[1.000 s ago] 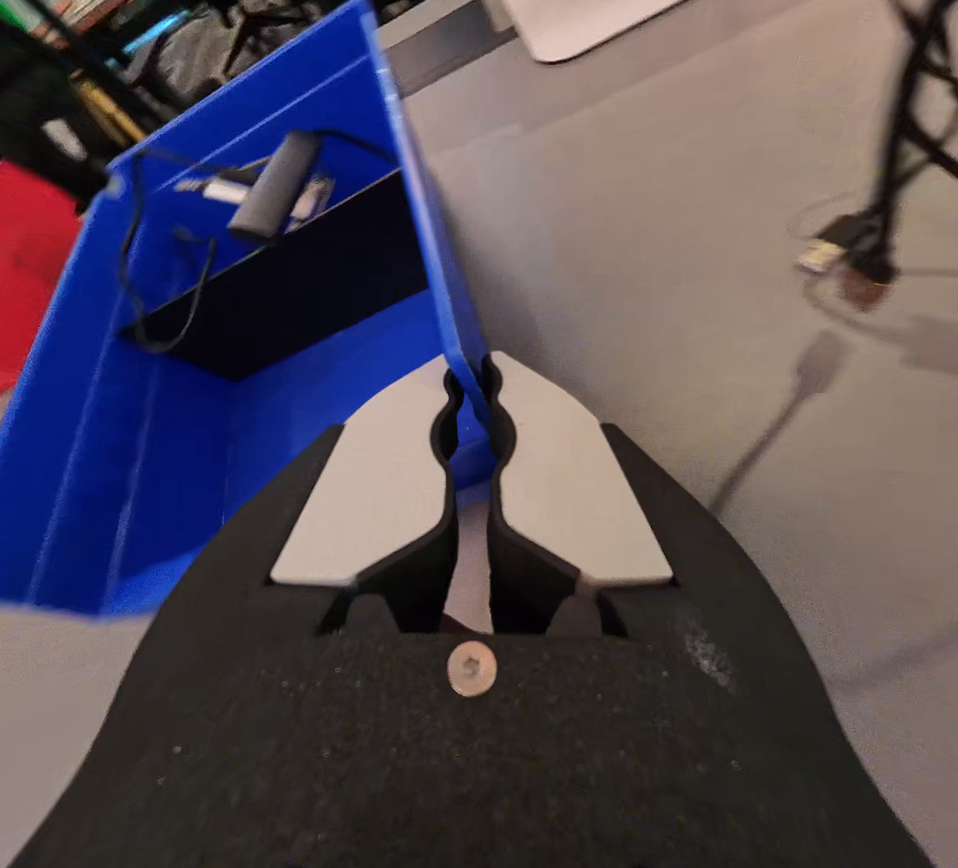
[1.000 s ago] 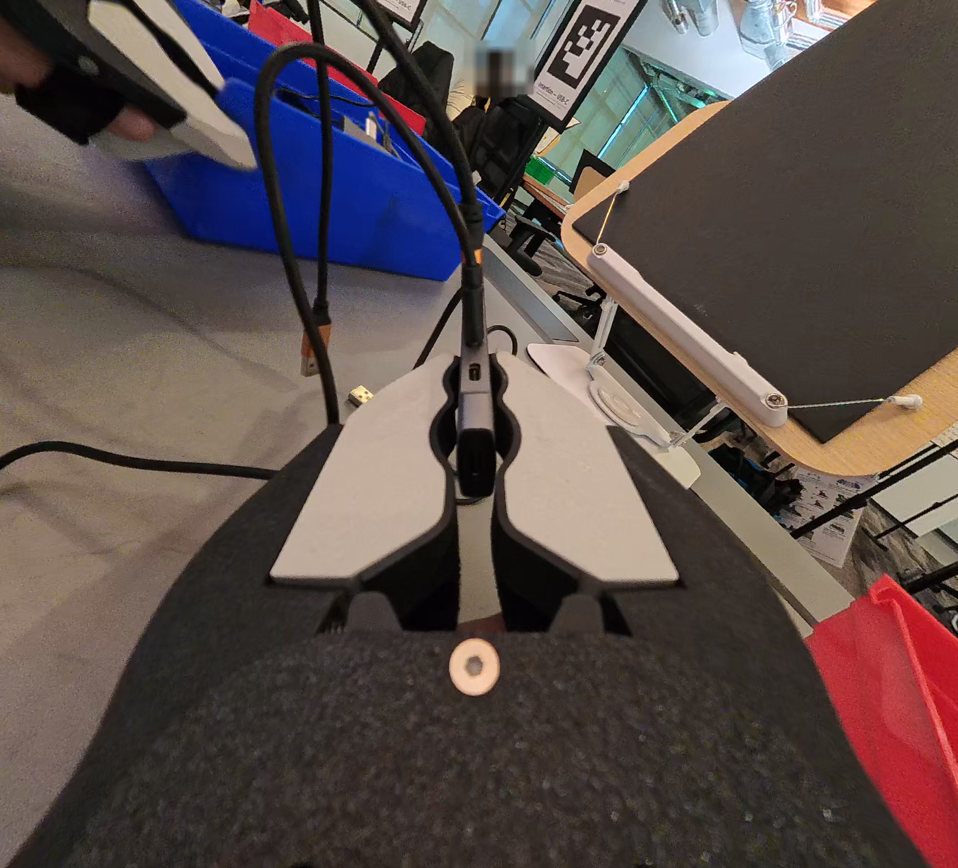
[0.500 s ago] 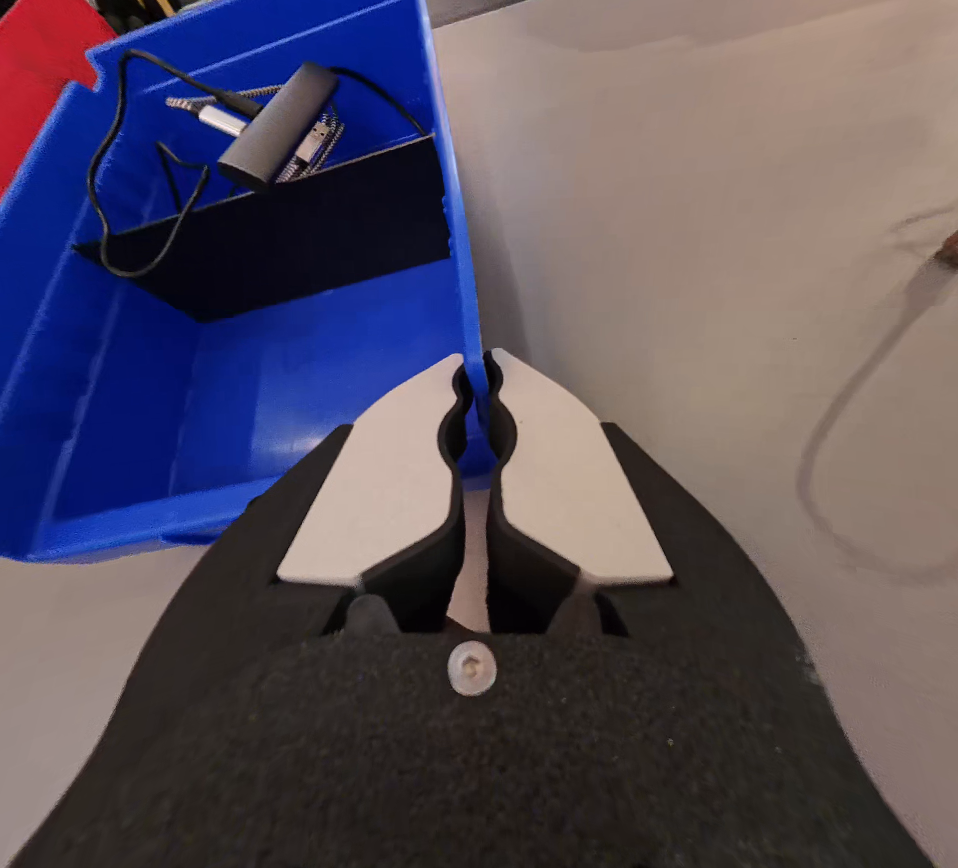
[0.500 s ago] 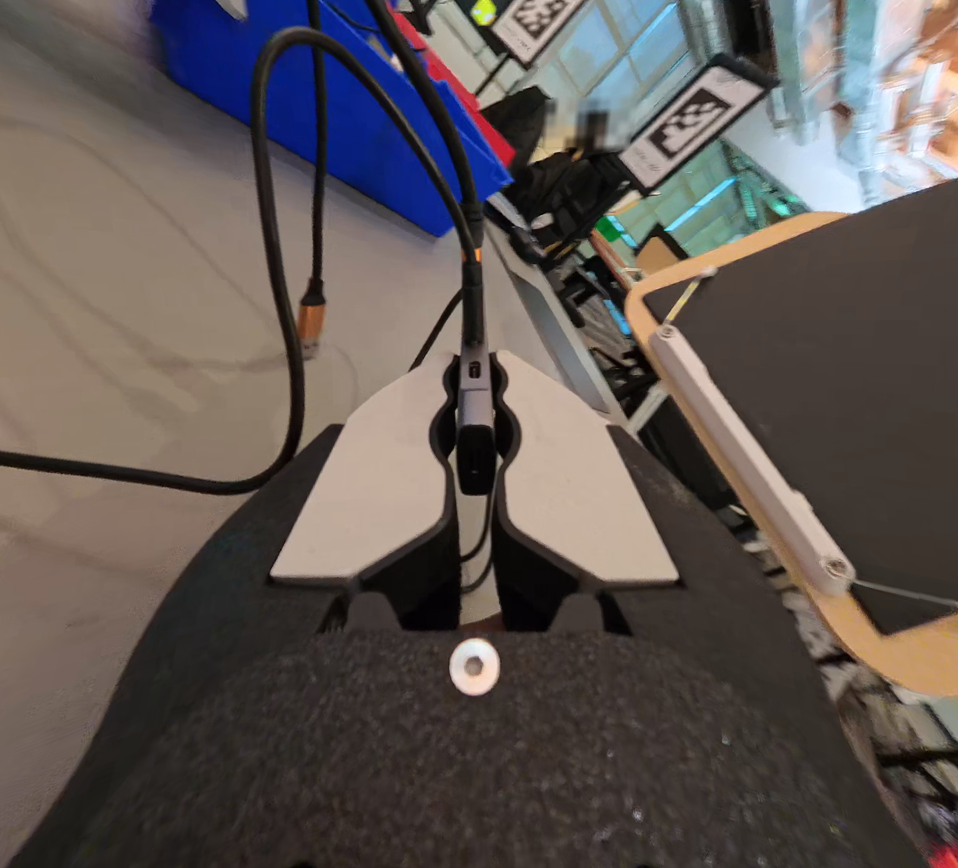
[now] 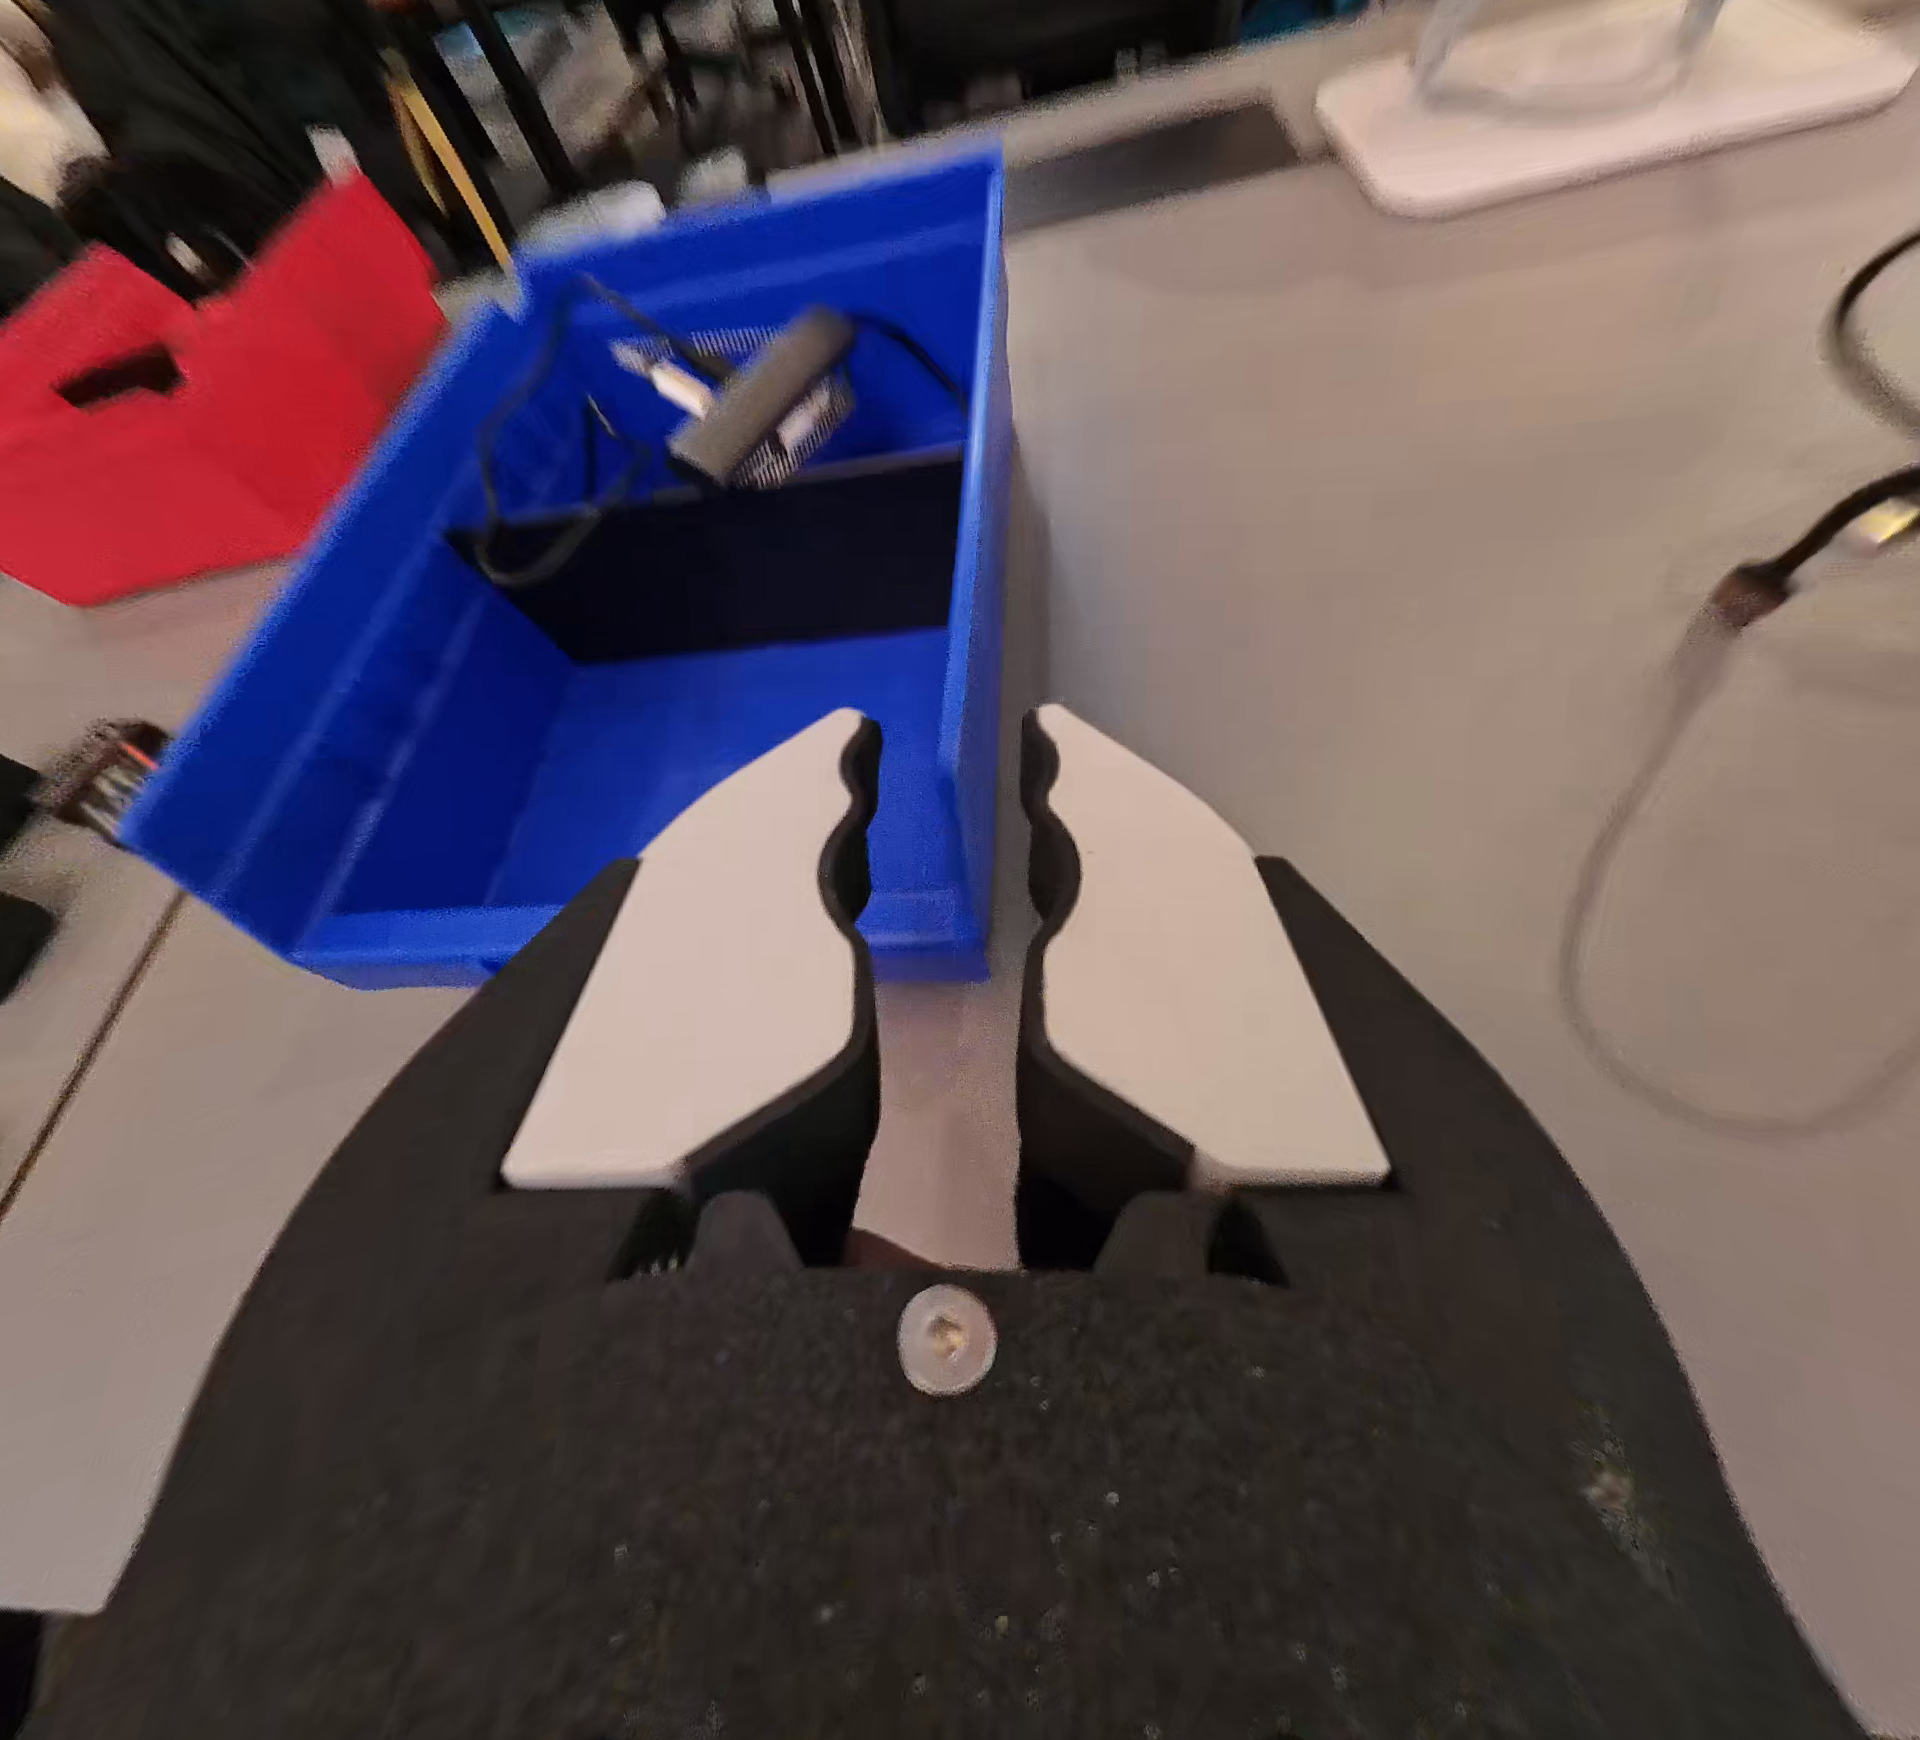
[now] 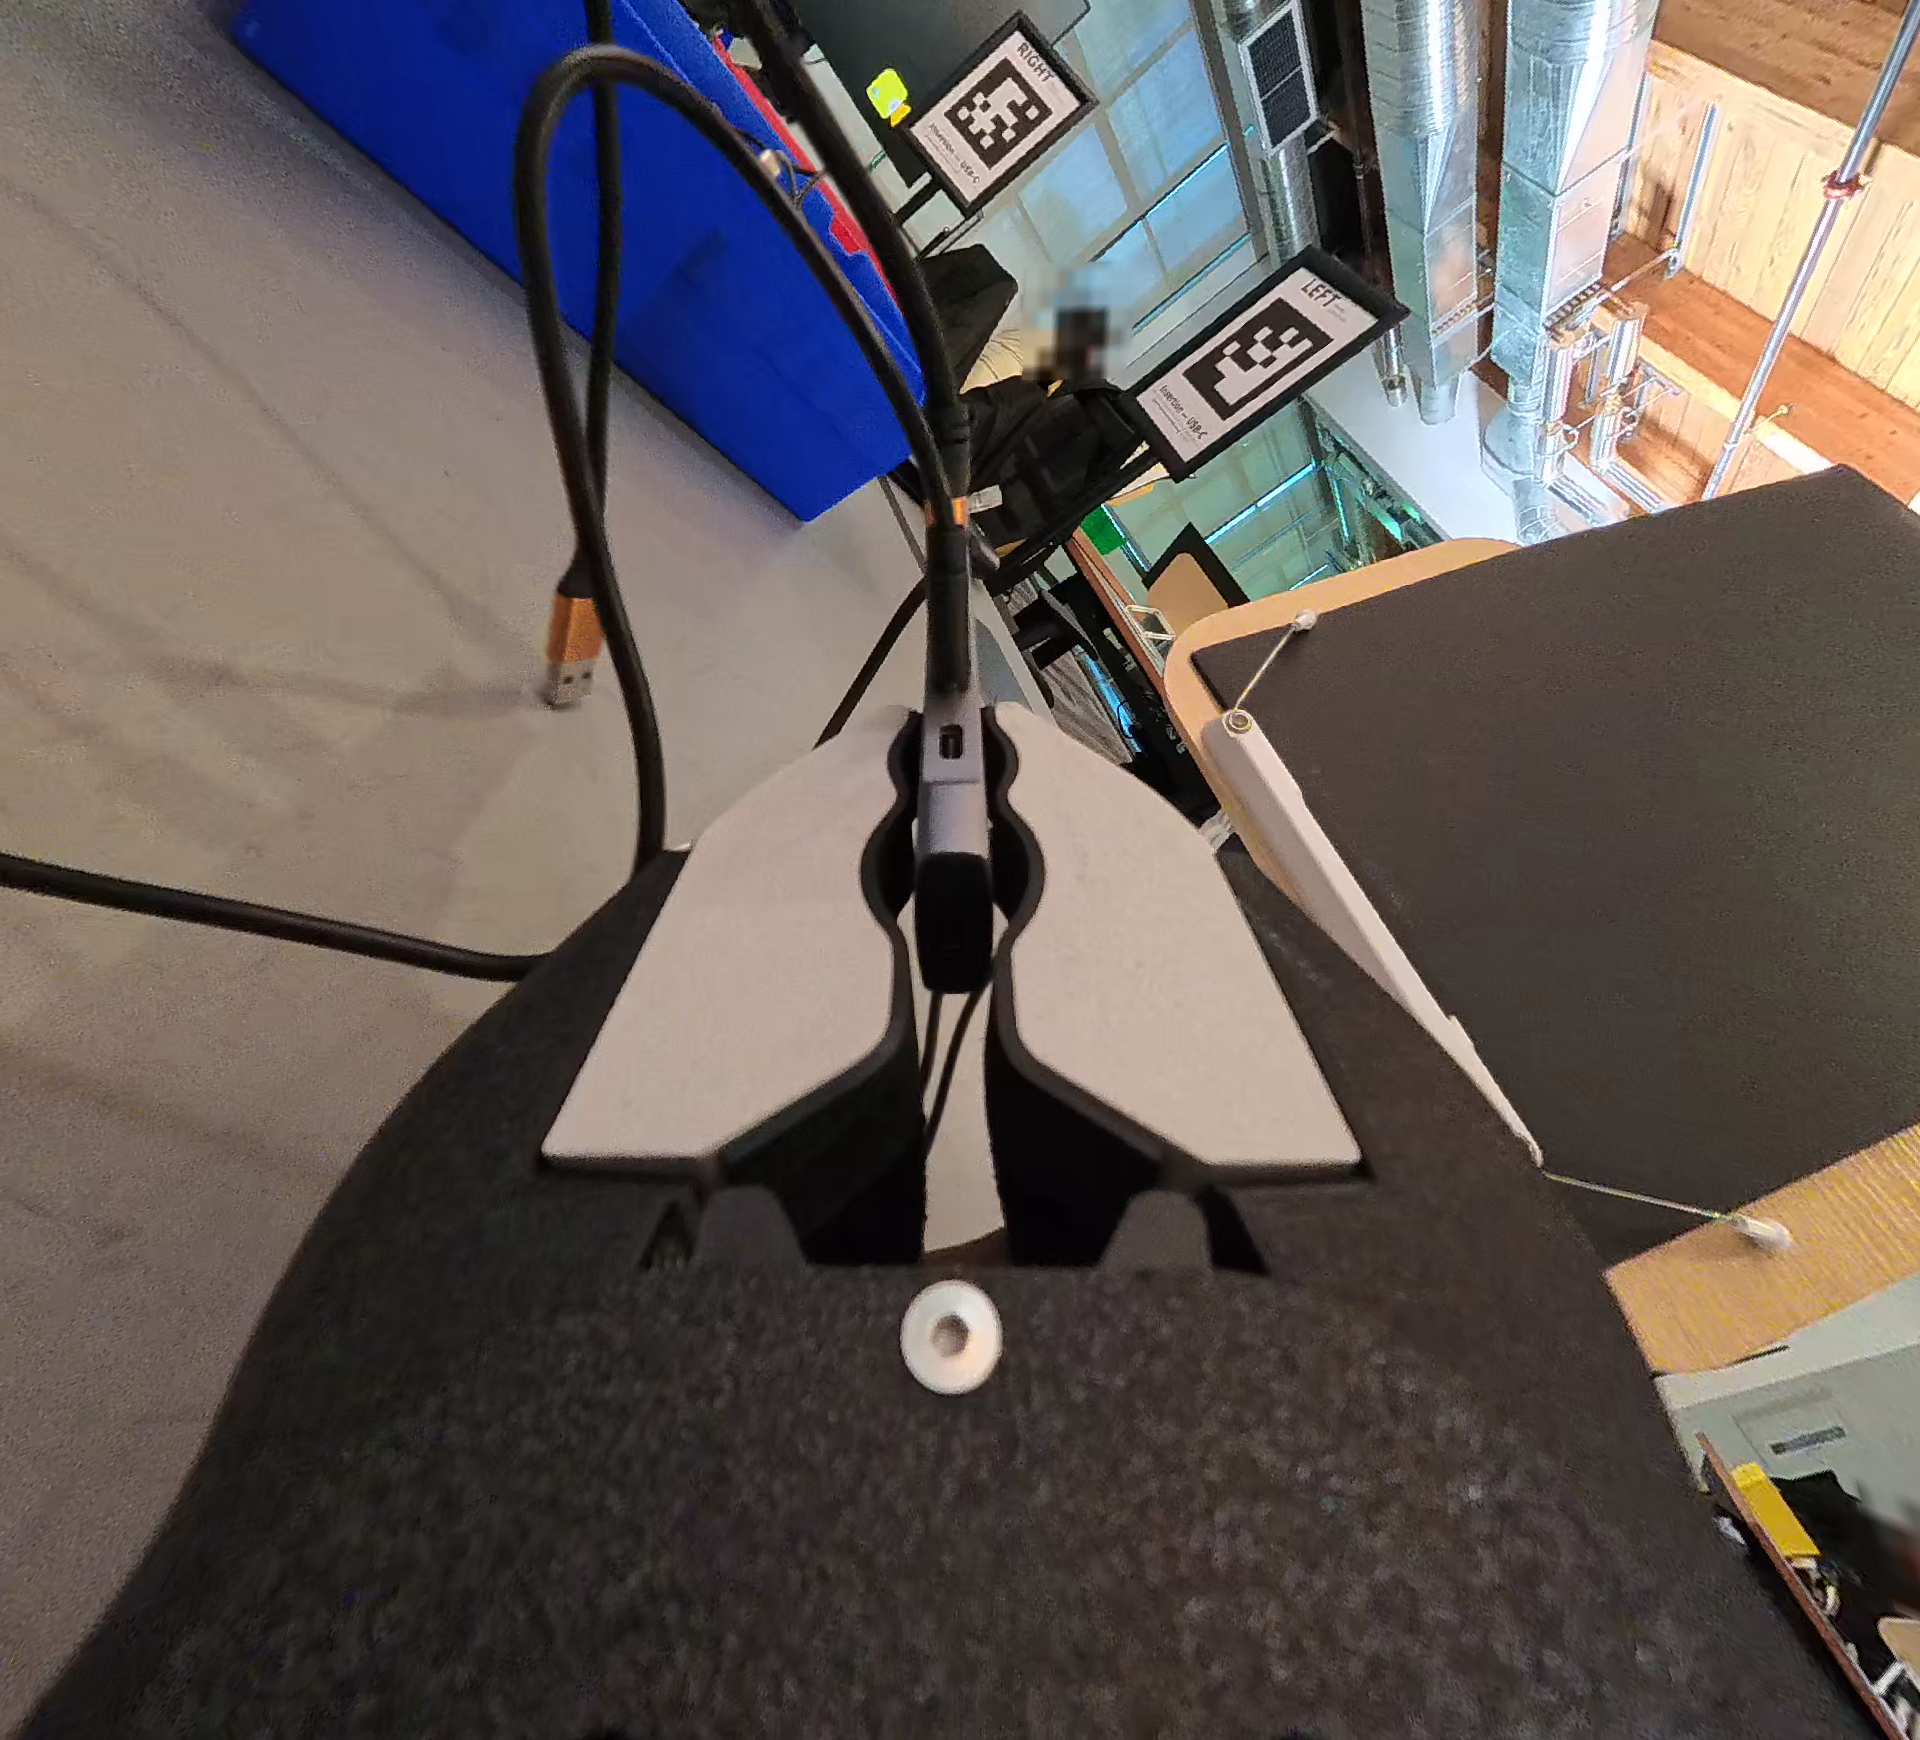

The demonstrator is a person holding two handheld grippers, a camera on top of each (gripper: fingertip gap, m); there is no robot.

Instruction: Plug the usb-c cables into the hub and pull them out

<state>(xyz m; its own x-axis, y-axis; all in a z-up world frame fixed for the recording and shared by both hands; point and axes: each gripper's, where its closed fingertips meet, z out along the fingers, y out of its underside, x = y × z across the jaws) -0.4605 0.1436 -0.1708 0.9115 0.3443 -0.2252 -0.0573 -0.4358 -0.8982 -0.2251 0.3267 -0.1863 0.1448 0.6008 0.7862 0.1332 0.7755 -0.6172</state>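
My left gripper (image 5: 948, 734) is open and empty, its fingertips just short of the right wall of a blue bin (image 5: 977, 547). In the bin's far compartment lie a grey bar-shaped hub (image 5: 758, 412) and thin black and braided cables. My right gripper (image 6: 951, 729) is shut on a slim grey hub (image 6: 948, 817), held above the table. A black cable (image 6: 940, 485) runs out of the hub's far end and loops up. An orange-collared plug (image 6: 569, 651) hangs on another black cable beside it.
A black divider (image 5: 748, 568) splits the bin. A red bin (image 5: 197, 443) stands to its left. A white stand base (image 5: 1610, 111) is at the back right. A black cable with a plug (image 5: 1756, 589) lies on the grey table at right. A black-topped board (image 6: 1610, 807) is beside my right gripper. The left gripper's tips are roughly 30 centimeters from the right gripper's.
My left gripper has opened and let go of the blue bin's wall, and has drawn back from it. My right gripper has tilted, still shut on the hub.
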